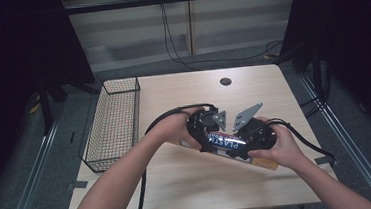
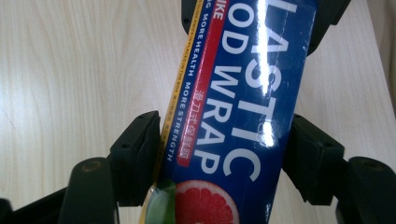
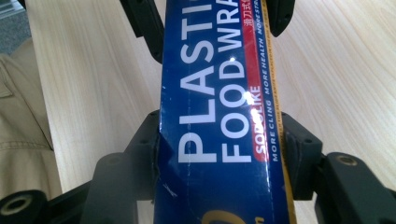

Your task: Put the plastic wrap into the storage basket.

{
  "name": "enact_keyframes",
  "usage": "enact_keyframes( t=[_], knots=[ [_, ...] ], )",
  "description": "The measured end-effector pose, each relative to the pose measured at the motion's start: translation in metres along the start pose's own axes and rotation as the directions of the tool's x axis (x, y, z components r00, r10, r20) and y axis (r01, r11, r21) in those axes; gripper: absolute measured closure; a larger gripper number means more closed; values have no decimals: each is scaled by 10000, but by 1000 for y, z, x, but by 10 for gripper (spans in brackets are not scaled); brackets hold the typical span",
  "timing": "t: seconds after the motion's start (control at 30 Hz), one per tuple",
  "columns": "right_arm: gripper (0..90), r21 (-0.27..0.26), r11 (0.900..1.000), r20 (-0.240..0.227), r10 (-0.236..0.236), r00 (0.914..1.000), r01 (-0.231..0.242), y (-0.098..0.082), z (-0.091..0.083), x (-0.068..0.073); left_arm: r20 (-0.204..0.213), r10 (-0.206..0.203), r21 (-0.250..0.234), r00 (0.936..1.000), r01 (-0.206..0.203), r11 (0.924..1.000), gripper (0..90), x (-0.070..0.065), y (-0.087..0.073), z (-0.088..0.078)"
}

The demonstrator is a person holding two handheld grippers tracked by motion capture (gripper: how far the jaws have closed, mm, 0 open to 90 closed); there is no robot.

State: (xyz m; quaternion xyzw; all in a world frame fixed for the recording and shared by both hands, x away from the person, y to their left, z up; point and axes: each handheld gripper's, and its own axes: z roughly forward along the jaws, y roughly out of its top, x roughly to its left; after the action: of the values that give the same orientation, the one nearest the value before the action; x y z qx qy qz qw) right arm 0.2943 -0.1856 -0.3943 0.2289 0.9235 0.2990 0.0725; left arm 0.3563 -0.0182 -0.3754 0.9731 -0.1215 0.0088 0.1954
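The left claw (image 2: 219,158) has its jaws against both sides of the blue plastic wrap box (image 2: 243,93), gripping it; the right claw (image 3: 217,149) clamps its other end. The high view adds the wire basket (image 1: 112,123) left on the counter (image 1: 190,184), the box held just above the wood.

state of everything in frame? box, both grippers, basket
plastic wrap box: shut, lying level, held at both ends just over the table.
left gripper: jaws on both sides of the box, pads pressing on it.
right gripper: shut on the box, pads against both long edges.
wire basket: upright at the table's left edge, nothing visible in it.
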Motion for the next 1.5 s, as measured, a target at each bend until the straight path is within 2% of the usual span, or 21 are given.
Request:
enact_keyframes(
  t=[0.07,0.17,0.23,0.27,0.33,0.6,0.8,0.83,0.9,0.93,0.97,1.07,1.1,1.13,1.17,1.2,1.23,1.27,1.3,1.33,1.5],
  knots=[
    [436,64,9997,6,-224,9997,224,-1,0,1,85,238,277,9997,-241,9993,374,-2,3,0],
    [436,56,9961,-166,-884,9959,885,-3,0,4,237,-181,418,9996,171,9990,418,-11,6,-1],
    [437,-28,9946,-271,-1034,9943,1034,-3,-1,3,305,-1,709,9995,-20,9975,426,-10,7,-3],
    [439,-132,9921,-391,-1249,9914,1245,-4,-2,2,298,-493,673,9983,472,9966,424,-13,8,-2],
    [438,-201,9889,-286,-1478,9886,1472,-3,-1,3,256,-140,854,9996,118,9963,418,-13,8,-3],
    [433,-366,9879,-295,-1521,9879,1510,-3,0,3,195,461,1264,9987,-482,9908,385,-13,8,-1],
    [434,-410,9868,-408,-1586,9865,1569,-4,0,5,65,185,1489,9998,-193,9887,427,-19,12,4],
    [433,-379,9851,-423,-1696,9846,1680,-4,0,5,201,-177,1521,9996,145,9883,431,-21,12,5],
    [429,-335,9821,-683,-1872,9799,1853,-4,1,3,315,33,2038,9995,-97,9790,434,-22,15,4],
    [428,-410,9800,-828,-1977,9768,1949,-5,2,2,260,-653,1669,9975,600,9842,435,-27,14,6],
    [426,-448,9803,-1002,-1962,9754,1925,-5,2,2,329,-248,2081,9991,175,9779,435,-24,16,3],
    [416,-555,9770,-1266,-2113,9692,2058,-5,1,0,441,-685,2170,9967,573,9745,436,-27,16,1],
    [407,-614,9777,-1307,-2074,9695,2008,-4,2,1,194,-1605,1456,9868,1560,9770,436,-33,15,5],
    [396,-586,9781,-1309,-2059,9698,1998,-4,3,2,344,-1233,1987,9918,1142,9734,436,-30,14,2],
    [366,-532,9770,-1228,-2117,9696,2066,-4,3,2,344,-1233,1987,9918,1142,9734,436,-30,14,2],
    [366,-532,9770,-1228,-2117,9696,2066,-4,3,2,494,-1319,2273,9900,1174,9667,436,-29,13,1],
    [235,-434,9760,-977,-2167,9713,2134,-6,1,-1,383,-1382,2399,9897,1252,9627,437,-28,8,1],
    [235,-434,9760,-977,-2167,9713,2134,-6,1,-1,383,-1382,2399,9897,1252,9627,437,-28,8,1],
    [190,-608,9827,-790,-1792,9806,1747,-10,-4,-6,195,-1592,2489,9870,1495,9569,437,-30,2,1],
    [190,-608,9827,-790,-1792,9806,1747,-10,-4,-6,195,-1592,2489,9870,1495,9569,437,-30,2,1],
    [101,-845,9915,-436,-1028,9937,988,-23,-13,-20,42,-2434,2366,9699,2355,9426,437,-29,-14,-10]
  ],
)
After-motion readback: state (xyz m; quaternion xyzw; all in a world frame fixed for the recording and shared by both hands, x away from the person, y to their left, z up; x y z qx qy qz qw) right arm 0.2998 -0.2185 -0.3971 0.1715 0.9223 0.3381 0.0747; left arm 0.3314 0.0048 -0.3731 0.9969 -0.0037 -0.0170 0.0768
